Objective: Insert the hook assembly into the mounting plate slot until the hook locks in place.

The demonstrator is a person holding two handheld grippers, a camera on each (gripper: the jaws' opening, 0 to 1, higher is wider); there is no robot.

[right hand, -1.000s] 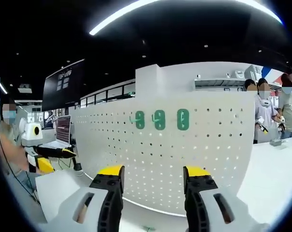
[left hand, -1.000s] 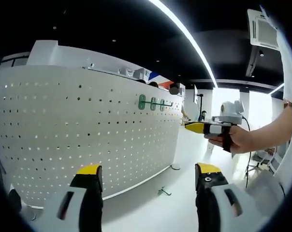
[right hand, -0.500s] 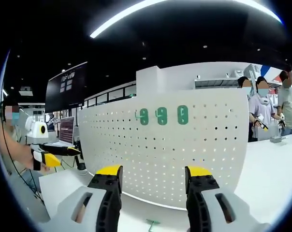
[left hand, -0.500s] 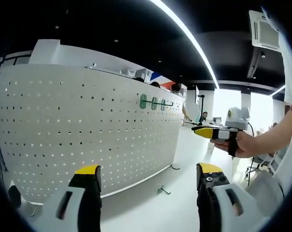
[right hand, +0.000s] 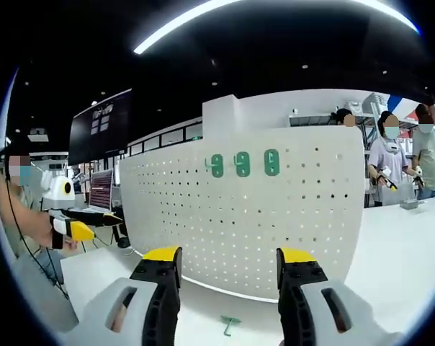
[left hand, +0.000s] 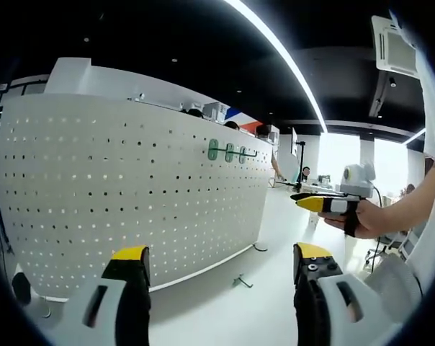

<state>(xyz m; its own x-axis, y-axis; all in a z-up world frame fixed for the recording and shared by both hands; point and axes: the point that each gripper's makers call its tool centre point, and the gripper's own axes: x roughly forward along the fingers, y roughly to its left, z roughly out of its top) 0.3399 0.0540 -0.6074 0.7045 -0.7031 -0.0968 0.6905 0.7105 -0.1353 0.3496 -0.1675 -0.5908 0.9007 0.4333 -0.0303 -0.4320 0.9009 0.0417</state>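
Backing off: both views pulled away from pegboard (right hand: 275, 209) vs 1 s ago, hook (right hand: 229, 324) now clear on table (right hand: 390, 252) betw my right gripper (right hand: 228, 261) jaws.
Grip: left gripper (left hand: 214, 259) and right both released, empty (no pickup yet).
Hook from left: ahead, betw jaws (left hand: 240, 280).
Green plates (right hand: 244, 163): above, on board.
Writing: none legible.

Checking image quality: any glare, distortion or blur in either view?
Left gripper view: windows blow out far right, pegboard bows from fisheye, hook small but sharp. Right gripper view: ceiling light strip glares, pegboard evenly lit, hook tiny.
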